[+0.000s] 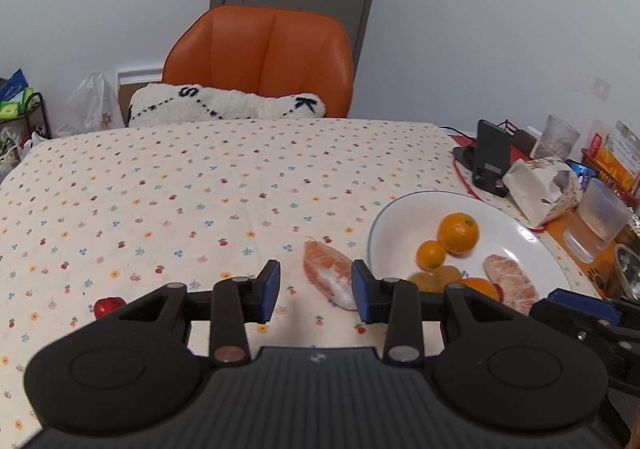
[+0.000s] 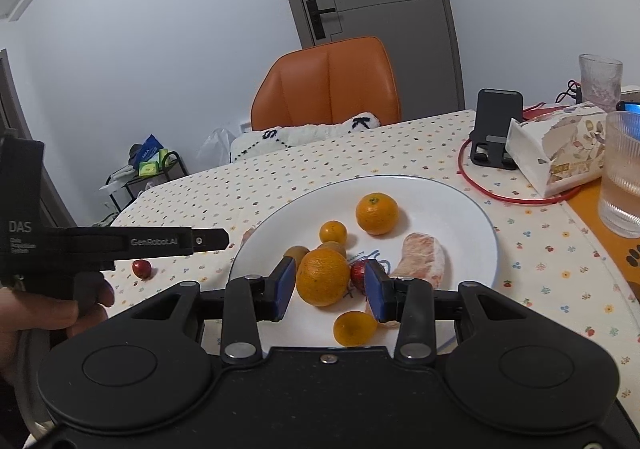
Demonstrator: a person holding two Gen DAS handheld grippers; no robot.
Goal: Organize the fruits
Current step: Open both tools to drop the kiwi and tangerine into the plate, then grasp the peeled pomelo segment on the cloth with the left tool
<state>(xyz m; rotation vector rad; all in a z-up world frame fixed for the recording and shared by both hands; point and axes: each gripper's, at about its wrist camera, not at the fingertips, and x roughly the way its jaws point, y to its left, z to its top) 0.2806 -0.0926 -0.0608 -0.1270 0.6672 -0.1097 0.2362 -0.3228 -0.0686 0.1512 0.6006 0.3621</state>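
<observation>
My left gripper [image 1: 316, 291] is open low over the dotted tablecloth. A peeled pink pomelo segment [image 1: 330, 273] lies on the cloth just beyond the gap, near the right pad. A small red fruit [image 1: 107, 305] sits on the cloth to the left. The white plate [image 1: 408, 217] at right holds oranges, kiwis and another pomelo segment. My right gripper [image 2: 330, 289] is open over the plate [image 2: 440, 217]. A large orange [image 2: 323, 277] rests between its blue pads, with a small red fruit [image 2: 358, 273] beside the right pad. A small orange [image 2: 354, 327] lies nearer.
An orange chair [image 1: 260, 57] with a white cushion [image 1: 224, 105] stands at the far edge. A phone stand [image 2: 496, 125], tissue pack [image 2: 560, 149], red cable [image 2: 516, 199] and glasses [image 2: 624, 173] crowd the right side. A hand [image 2: 48, 313] holds the left gripper's housing [image 2: 80, 245].
</observation>
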